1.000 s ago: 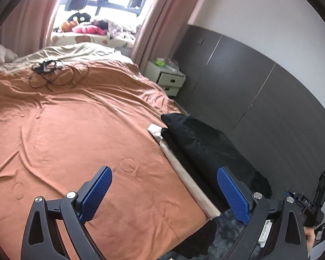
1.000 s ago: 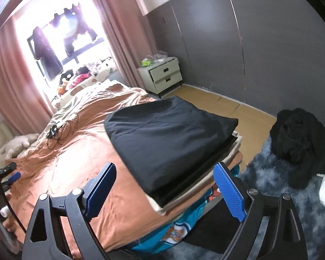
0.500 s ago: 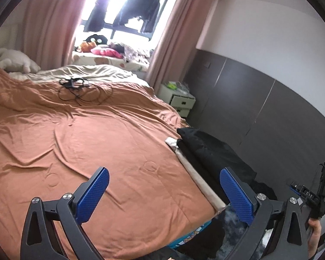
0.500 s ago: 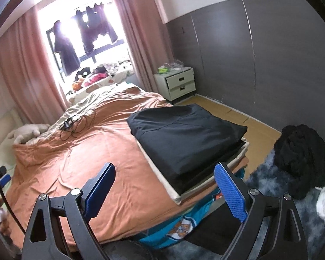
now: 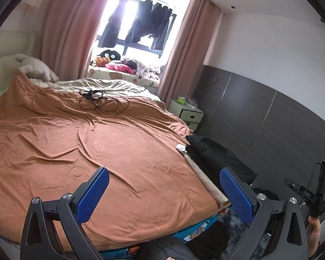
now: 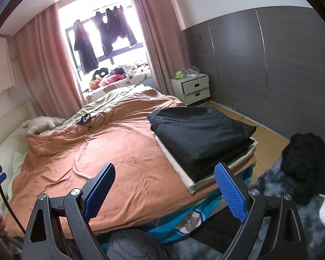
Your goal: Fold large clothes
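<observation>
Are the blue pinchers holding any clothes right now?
No. The left hand-held gripper and the right hand-held gripper are both open and empty. The folded black garment lies untouched on the bed.

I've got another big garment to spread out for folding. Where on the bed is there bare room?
The widest bare stretch of the orange cover lies between the cable tangle near the head and the foot edge, left of the folded stack. The stack fills the right corner; the plush toy and cables crowd the head end.
</observation>
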`<state>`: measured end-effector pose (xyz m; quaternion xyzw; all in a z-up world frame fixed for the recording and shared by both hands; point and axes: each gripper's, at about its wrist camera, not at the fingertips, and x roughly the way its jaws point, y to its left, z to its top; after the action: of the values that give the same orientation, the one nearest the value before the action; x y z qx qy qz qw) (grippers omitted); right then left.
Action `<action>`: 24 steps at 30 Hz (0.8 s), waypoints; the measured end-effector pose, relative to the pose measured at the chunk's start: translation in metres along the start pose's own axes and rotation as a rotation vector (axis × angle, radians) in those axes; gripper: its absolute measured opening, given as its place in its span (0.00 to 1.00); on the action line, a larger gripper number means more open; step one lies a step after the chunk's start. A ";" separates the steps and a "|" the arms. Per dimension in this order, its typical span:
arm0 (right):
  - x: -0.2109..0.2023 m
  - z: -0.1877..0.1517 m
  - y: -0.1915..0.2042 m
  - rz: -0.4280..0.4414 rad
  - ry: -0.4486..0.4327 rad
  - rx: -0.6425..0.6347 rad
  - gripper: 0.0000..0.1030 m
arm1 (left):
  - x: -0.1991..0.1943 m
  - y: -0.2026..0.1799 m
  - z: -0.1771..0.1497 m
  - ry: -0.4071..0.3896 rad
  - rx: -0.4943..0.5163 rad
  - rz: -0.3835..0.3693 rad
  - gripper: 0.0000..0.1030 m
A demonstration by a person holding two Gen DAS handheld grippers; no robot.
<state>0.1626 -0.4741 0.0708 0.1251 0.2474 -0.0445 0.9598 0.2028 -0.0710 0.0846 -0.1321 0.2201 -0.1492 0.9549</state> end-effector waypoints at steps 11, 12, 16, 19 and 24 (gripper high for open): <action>-0.029 -0.038 0.015 0.046 0.001 -0.044 0.91 | -0.050 -0.006 -0.047 -0.046 0.037 0.057 0.99; -0.032 -0.041 0.017 0.047 -0.001 -0.050 0.91 | -0.053 -0.006 -0.050 -0.049 0.041 0.060 0.99; -0.040 -0.054 0.023 0.049 -0.008 -0.066 0.91 | -0.066 -0.007 -0.066 -0.054 0.050 0.082 0.99; -0.045 -0.067 0.026 0.055 -0.016 -0.085 0.95 | -0.073 -0.007 -0.078 -0.061 0.065 0.098 0.99; -0.049 -0.090 0.031 0.055 -0.024 -0.130 0.97 | -0.091 -0.009 -0.101 -0.104 0.088 0.140 0.99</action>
<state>0.0825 -0.4195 0.0256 0.0687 0.2345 -0.0033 0.9697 0.0765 -0.0671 0.0345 -0.0819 0.1723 -0.0845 0.9780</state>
